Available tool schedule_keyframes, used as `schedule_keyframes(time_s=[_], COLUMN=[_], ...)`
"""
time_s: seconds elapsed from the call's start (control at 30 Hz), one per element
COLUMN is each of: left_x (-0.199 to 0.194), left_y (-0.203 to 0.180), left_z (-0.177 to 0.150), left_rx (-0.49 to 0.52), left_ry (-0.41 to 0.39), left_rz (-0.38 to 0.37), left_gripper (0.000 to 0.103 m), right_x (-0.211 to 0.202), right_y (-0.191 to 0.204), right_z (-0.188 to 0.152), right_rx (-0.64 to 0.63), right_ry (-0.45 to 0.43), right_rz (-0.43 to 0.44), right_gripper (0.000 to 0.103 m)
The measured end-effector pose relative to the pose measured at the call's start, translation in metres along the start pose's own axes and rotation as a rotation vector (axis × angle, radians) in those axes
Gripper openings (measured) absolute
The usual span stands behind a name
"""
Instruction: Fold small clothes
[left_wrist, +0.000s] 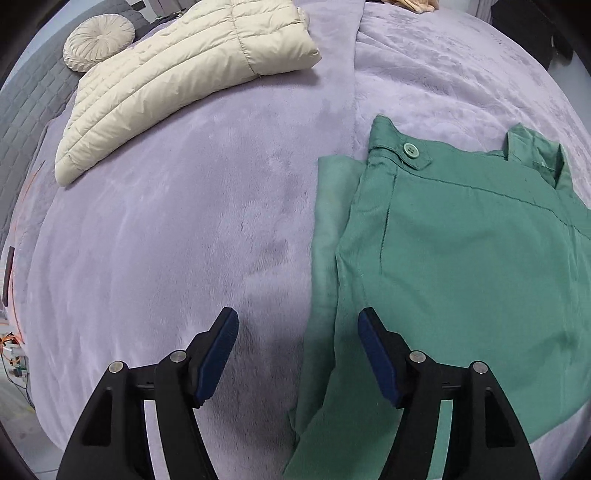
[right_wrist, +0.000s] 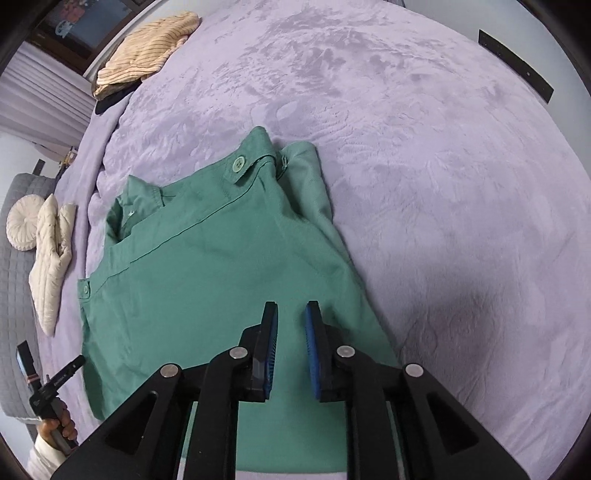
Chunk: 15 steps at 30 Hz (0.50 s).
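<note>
The bed (right_wrist: 424, 147) carries a lilac blanket (left_wrist: 166, 240). The green garment (right_wrist: 221, 266) lies flat near the bed's middle, buttoned waistband (left_wrist: 410, 153) toward the far edge. A cream jacket (left_wrist: 184, 74) lies toward the far left corner, touching a round cushion (left_wrist: 98, 40). A striped garment (right_wrist: 147, 48) sits at the far edge. The left claw (left_wrist: 297, 332) is wide apart over the green garment's left edge, gripping nothing. The right claw (right_wrist: 291, 325) is narrowly apart above the garment, pads clear of the cloth.
</note>
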<state>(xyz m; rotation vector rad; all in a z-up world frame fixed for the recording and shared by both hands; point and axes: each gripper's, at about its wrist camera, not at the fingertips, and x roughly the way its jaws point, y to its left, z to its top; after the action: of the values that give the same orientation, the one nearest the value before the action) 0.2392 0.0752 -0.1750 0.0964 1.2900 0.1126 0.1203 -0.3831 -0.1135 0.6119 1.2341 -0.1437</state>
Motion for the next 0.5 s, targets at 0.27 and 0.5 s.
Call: schedule_keyframes(time_s=[0.27, 0.5], left_x=[-0.016, 0.002], left_y=[-0.001, 0.015], left_z=[-0.059, -0.098], left_rx=[0.031, 0.010], left_ry=[0.048, 0.124], left_rz=[-0.015, -0.019], left_gripper=[0.069, 0.078], right_x=[0.005, 0.046], right_y=[0.068, 0.072], right_z=[-0.074, -0.111], right_rx=[-0.157, -0.131], right_ry=[0.084, 0.160], right_rz=[0.053, 0.018], right_gripper=[0.033, 0.033])
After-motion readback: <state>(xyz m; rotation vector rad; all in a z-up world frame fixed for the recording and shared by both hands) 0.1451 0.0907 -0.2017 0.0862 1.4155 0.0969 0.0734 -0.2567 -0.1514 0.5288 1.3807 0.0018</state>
